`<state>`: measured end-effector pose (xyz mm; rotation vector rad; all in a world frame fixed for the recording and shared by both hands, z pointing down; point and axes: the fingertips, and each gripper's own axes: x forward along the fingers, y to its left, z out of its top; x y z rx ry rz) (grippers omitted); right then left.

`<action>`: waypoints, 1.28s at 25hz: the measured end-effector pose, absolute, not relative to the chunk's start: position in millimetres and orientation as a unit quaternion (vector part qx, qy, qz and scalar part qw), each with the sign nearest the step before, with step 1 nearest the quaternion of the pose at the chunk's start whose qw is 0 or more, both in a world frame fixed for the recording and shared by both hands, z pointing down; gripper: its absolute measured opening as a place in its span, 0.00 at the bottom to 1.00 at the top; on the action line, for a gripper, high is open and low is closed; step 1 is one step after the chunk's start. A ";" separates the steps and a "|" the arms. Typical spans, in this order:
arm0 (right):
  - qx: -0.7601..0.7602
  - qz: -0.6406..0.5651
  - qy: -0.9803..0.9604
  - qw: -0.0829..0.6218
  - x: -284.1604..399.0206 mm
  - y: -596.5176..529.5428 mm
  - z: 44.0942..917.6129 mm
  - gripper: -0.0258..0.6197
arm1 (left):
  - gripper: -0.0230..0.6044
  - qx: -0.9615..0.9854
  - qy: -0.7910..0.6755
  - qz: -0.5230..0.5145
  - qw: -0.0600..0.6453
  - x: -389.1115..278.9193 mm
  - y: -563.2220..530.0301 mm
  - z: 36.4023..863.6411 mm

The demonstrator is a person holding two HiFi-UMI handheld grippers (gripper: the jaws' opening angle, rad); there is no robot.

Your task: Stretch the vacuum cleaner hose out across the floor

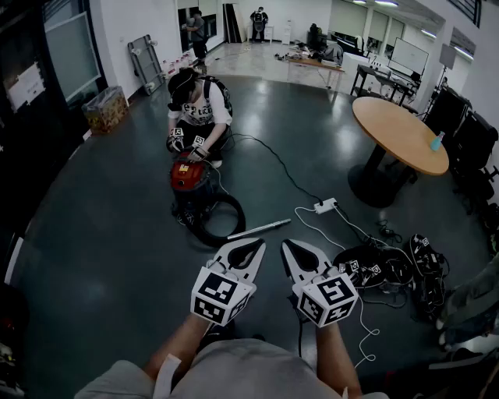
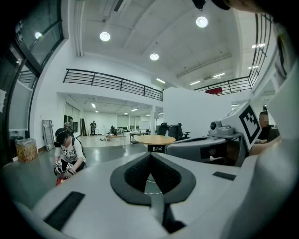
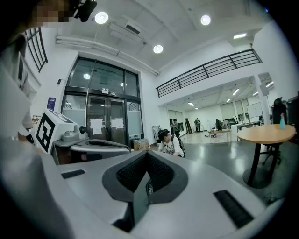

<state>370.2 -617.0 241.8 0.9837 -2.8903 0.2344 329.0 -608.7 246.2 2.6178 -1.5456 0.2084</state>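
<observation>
Listed at twelve o'clock were one vacuum cleaner (image 1: 189,173), one hose (image 1: 241,210) and one metal wand (image 1: 259,229). Toward two o'clock stood one power strip (image 1: 325,206) and one round table (image 1: 394,128) bearing one bottle (image 1: 437,141). Grippers numbered two, the left gripper (image 1: 257,245) and the right gripper (image 1: 288,245), at six o'clock; persons made out ahead numbered three: one crouching person (image 1: 199,109), one standing person (image 1: 195,27) and one farther person (image 1: 259,22).

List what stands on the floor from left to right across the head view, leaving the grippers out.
Box → red vacuum cleaner → metal wand → power strip → round table.
</observation>
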 end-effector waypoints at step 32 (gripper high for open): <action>0.325 0.085 -0.939 0.073 384.9 -645.8 267.8 0.04 | 0.05 0.842 -0.528 0.091 0.065 323.6 -627.4 263.0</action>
